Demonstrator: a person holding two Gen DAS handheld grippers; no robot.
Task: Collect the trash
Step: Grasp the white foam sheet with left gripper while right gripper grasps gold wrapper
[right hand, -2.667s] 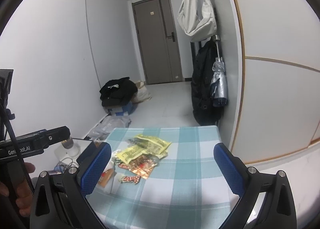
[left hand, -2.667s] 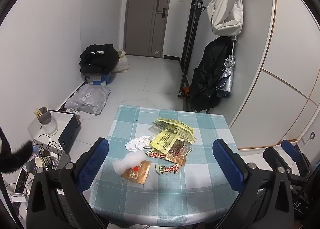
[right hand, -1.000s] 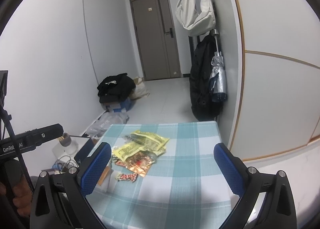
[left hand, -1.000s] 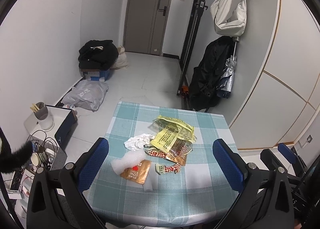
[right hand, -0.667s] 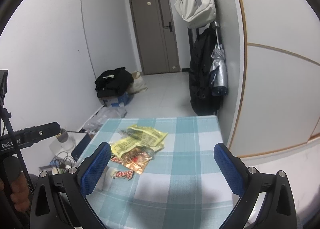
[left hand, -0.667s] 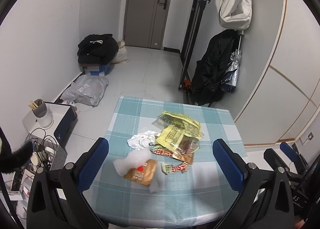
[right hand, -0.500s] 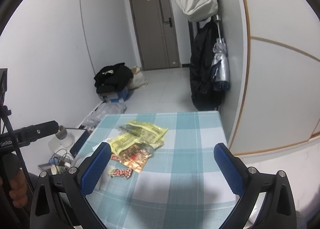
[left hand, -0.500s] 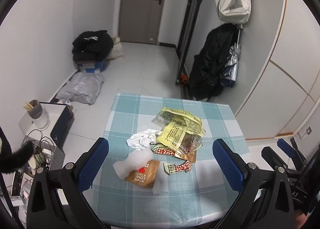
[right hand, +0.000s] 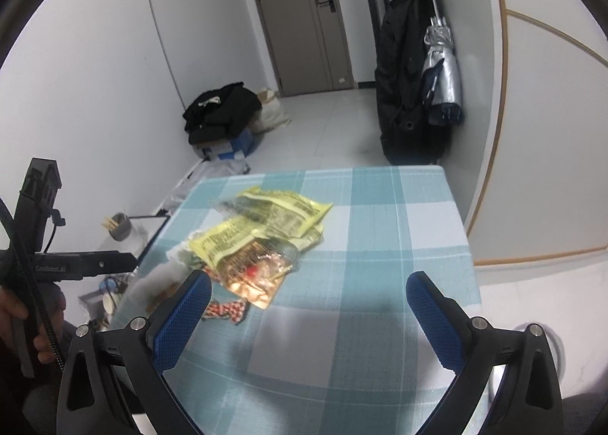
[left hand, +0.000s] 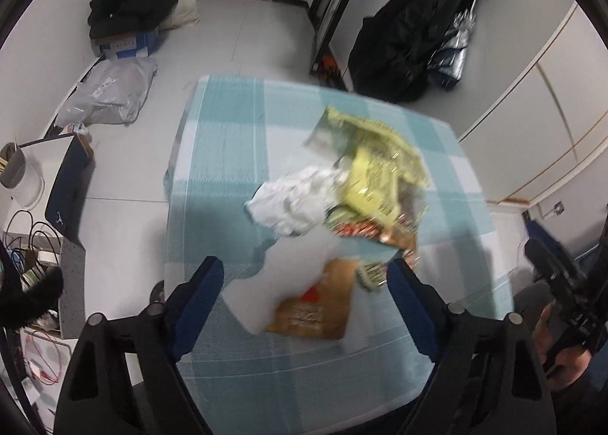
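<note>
Your left gripper [left hand: 306,283] has its jaws just narrowing yet still apart and empty above the brown packet [left hand: 317,307], which lies with the other wrappers [right hand: 266,229] mid-table [right hand: 380,321], presumably sized for that flat piece, while your right gripper [right hand: 307,305] hangs wide open, holding nothing

We see the table's [right hand: 399,229] right half bare, open for a pass; wrapper pile [right hand: 266,229] and crumpled tissue [left hand: 292,199] crowd the left-centre, blocking there.

White walls [right hand: 95,92], grey door [right hand: 304,16]
</note>
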